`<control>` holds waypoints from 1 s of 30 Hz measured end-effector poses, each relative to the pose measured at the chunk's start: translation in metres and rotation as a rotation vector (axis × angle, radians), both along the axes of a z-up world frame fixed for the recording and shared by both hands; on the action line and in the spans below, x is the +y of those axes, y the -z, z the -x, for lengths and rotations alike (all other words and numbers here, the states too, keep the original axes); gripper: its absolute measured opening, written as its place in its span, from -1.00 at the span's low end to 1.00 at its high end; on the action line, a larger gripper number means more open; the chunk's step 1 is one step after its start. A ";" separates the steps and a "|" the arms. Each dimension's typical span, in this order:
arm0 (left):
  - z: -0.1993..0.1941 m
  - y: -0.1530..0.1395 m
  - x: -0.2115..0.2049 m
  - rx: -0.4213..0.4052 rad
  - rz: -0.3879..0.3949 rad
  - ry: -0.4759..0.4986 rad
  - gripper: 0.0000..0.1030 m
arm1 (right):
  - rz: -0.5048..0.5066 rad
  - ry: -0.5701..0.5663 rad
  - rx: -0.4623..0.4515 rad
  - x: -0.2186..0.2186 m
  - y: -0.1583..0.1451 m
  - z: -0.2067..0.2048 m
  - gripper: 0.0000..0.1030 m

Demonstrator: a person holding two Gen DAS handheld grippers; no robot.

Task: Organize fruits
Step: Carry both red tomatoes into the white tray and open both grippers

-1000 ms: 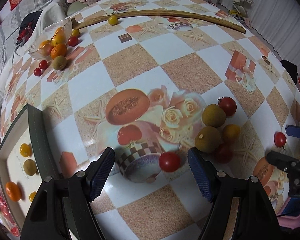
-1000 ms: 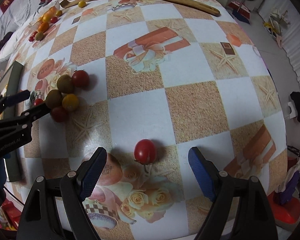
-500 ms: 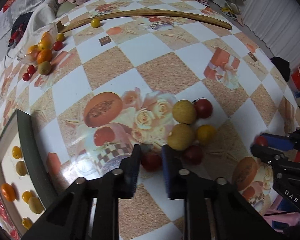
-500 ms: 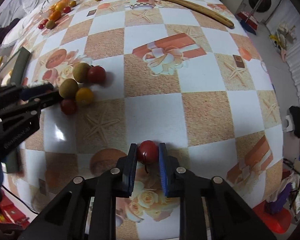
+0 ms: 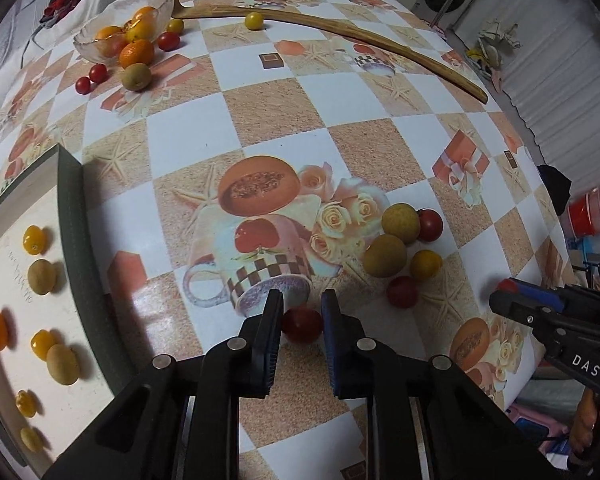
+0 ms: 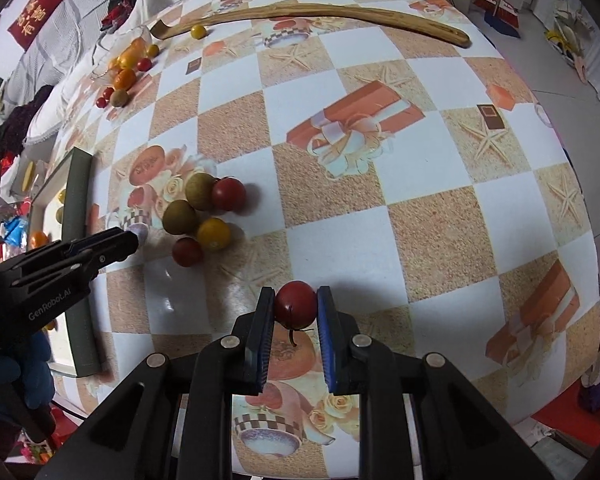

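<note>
My left gripper [image 5: 301, 312] is shut on a red cherry tomato [image 5: 302, 325] and holds it above the table. My right gripper [image 6: 295, 306] is shut on another red tomato [image 6: 295, 305] with a stem. A cluster of several fruits lies between them: two greenish-yellow round fruits [image 5: 385, 255], a yellow tomato [image 5: 425, 265] and two red tomatoes [image 5: 402, 291]. The same cluster [image 6: 198, 216] shows in the right wrist view. A white tray [image 5: 16, 304] with a dark green rim holds several sorted yellow, green and orange fruits at the left.
A glass bowl [image 5: 100, 46] with oranges and loose tomatoes sits at the far left corner. A long curved wooden stick [image 5: 340, 36] lies along the far edge with a yellow tomato [image 5: 254, 21] beside it. The table edge drops off at the right.
Both grippers went from open around a tomato to shut on it. Both have since risen and drawn back with their tomatoes.
</note>
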State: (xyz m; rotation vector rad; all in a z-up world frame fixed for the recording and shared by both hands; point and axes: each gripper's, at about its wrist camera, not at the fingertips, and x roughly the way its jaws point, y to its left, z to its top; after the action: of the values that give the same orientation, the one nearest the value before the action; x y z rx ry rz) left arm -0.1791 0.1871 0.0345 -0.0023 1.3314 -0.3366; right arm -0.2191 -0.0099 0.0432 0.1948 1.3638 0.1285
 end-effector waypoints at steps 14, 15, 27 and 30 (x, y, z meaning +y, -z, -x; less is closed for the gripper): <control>0.008 -0.022 0.034 -0.039 0.002 -0.099 -0.59 | -0.002 -0.084 -0.025 0.034 -0.011 -0.015 -0.56; 0.008 -0.023 0.036 -0.043 0.002 -0.106 -0.59 | -0.002 -0.090 -0.026 0.037 -0.012 -0.016 -0.56; 0.017 -0.036 0.073 -0.074 0.005 -0.214 -0.59 | 0.005 -0.210 -0.059 0.080 -0.029 -0.032 -0.56; 0.021 -0.036 0.084 -0.076 0.002 -0.248 -0.59 | 0.004 -0.241 -0.063 0.091 -0.031 -0.034 -0.56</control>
State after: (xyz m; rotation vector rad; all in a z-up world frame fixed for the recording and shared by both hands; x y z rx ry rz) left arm -0.2003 0.2712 0.0708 -0.1539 1.2399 -0.1260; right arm -0.1856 0.0811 0.0742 0.0217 1.3209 0.3306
